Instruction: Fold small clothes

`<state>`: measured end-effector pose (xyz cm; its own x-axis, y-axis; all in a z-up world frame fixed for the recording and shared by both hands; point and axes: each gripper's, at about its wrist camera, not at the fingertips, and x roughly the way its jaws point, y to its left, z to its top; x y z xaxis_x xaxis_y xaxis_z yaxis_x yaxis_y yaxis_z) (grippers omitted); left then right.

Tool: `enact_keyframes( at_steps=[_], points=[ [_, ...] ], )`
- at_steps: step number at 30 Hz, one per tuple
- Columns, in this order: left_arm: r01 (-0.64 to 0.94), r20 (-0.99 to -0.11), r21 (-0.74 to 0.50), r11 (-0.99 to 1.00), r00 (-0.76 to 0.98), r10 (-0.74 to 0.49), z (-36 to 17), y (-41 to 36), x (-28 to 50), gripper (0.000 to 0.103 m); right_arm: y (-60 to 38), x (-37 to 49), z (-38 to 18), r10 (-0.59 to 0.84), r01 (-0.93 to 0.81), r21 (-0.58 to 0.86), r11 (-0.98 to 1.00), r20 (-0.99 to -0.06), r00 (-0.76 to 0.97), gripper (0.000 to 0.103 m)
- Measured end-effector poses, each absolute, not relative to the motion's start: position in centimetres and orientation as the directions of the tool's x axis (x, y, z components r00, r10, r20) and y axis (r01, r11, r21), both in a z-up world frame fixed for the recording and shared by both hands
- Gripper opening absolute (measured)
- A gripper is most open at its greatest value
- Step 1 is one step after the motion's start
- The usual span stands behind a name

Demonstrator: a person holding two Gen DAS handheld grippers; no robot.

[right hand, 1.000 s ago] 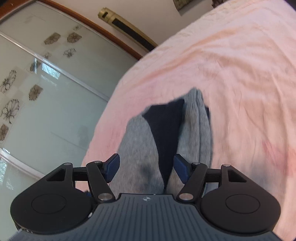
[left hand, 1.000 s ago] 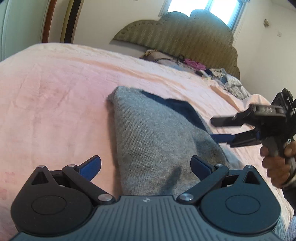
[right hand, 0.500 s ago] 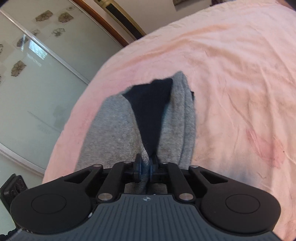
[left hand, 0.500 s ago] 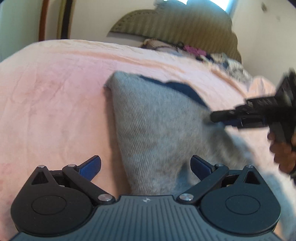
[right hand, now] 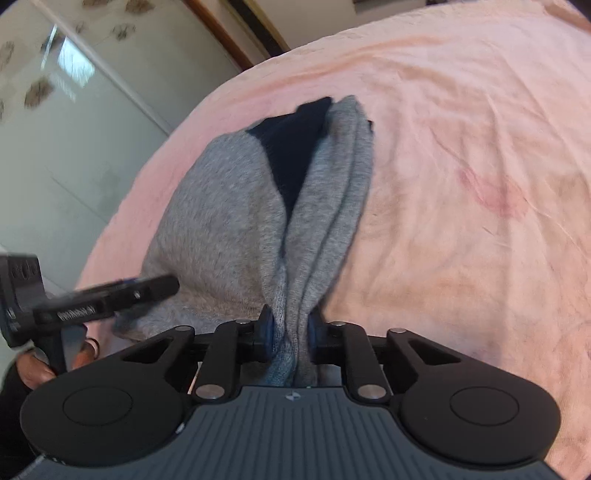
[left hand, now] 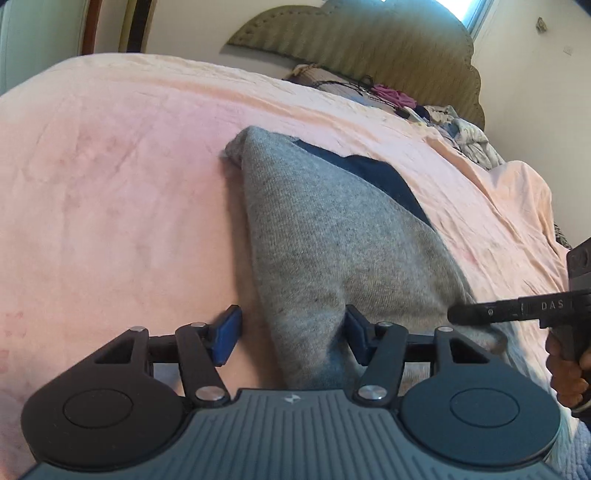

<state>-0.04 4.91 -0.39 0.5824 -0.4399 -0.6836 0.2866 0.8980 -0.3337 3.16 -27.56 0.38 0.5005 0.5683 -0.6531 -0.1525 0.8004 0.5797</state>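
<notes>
Daylight entered from a window (left hand: 476, 14) at upper right, blown out. The bedsheet (left hand: 110, 184) was evenly lit, shadows soft. Fisheye bending curved all edges. The wardrobe door (right hand: 55, 110) and nearby gripper showed motion blur.

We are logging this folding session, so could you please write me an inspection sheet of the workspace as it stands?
Surface: pink bedsheet, wrinkled, with faint reddish marks.
Job's things: grey garment with a dark blue part, lying on the sheet, near end bunched.
Clutter: heap of clothes at the head of the bed.
Grippers: right gripper has just been closing and is shut on the garment's bunched near edge; left gripper has just been closing, with its pads apart and grey cloth between them, not yet pinched.
Cables: a dark cord on the heap, purpose unclear.
Surroundings: padded headboard, window above, glass wardrobe doors with flower motifs.
</notes>
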Motion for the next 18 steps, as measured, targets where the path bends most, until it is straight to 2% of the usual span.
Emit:
enact_keyframes(
  at_steps=[1,3,4,6,7,8,9,13,14,16,17,18],
  points=[
    [0.285,-0.686,-0.337,0.897,0.579,-0.441,-0.3,5.1,-0.1,0.059,-27.6,2.9,0.4,0.572,-0.152,0.586,0.796,-0.645,0.506,0.020],
    [0.279,-0.687,-0.344,0.896,0.576,-0.443,-0.3,5.4,-0.4,0.059,-27.8,2.5,0.4,0.596,-0.134,0.628,0.766,-0.617,0.513,0.033],
    [0.276,-0.686,-0.349,0.896,0.575,-0.445,-0.3,5.4,-0.5,0.060,-28.1,2.4,0.2,0.617,-0.118,0.662,0.741,-0.600,0.509,0.045],
    [0.272,-0.687,-0.355,0.895,0.573,-0.447,-0.3,5.4,-0.9,0.068,-29.2,1.6,0.4,0.653,-0.087,0.728,0.680,-0.548,0.523,0.083],
    [0.273,-0.687,-0.362,0.891,0.568,-0.453,-0.3,5.3,-1.1,0.072,-29.2,1.1,0.4,0.656,-0.081,0.743,0.664,-0.527,0.540,0.088],
    [0.277,-0.687,-0.371,0.887,0.561,-0.462,-0.3,5.2,-1.2,0.081,-29.5,0.5,0.7,0.654,-0.081,0.745,0.663,-0.523,0.547,0.090],
    [0.277,-0.687,-0.381,0.882,0.554,-0.470,-0.2,5.0,-1.5,0.086,-29.4,0.2,0.8,0.654,-0.080,0.741,0.667,-0.531,0.538,0.090],
    [0.277,-0.693,-0.349,0.895,0.568,-0.445,-0.3,3.8,-2.2,0.089,-28.1,0.0,0.5,0.670,-0.099,0.734,0.672,-0.546,0.503,0.092],
    [0.280,-0.697,-0.330,0.901,0.571,-0.433,-0.3,3.5,-2.4,0.089,-27.9,0.0,0.5,0.668,-0.099,0.734,0.672,-0.543,0.509,0.091],
    [0.295,-0.709,-0.285,0.912,0.576,-0.408,-0.3,3.0,-2.6,0.086,-27.5,0.5,0.4,0.655,-0.097,0.719,0.688,-0.558,0.510,0.073],
    [0.297,-0.716,-0.254,0.920,0.582,-0.386,-0.2,2.8,-2.8,0.077,-27.1,0.7,0.4,0.625,-0.095,0.676,0.730,-0.605,0.493,0.035],
    [0.300,-0.721,-0.227,0.926,0.588,-0.367,-0.1,2.7,-3.0,0.063,-26.8,0.9,0.3,0.597,-0.096,0.638,0.764,-0.641,0.482,0.021]
  ],
)
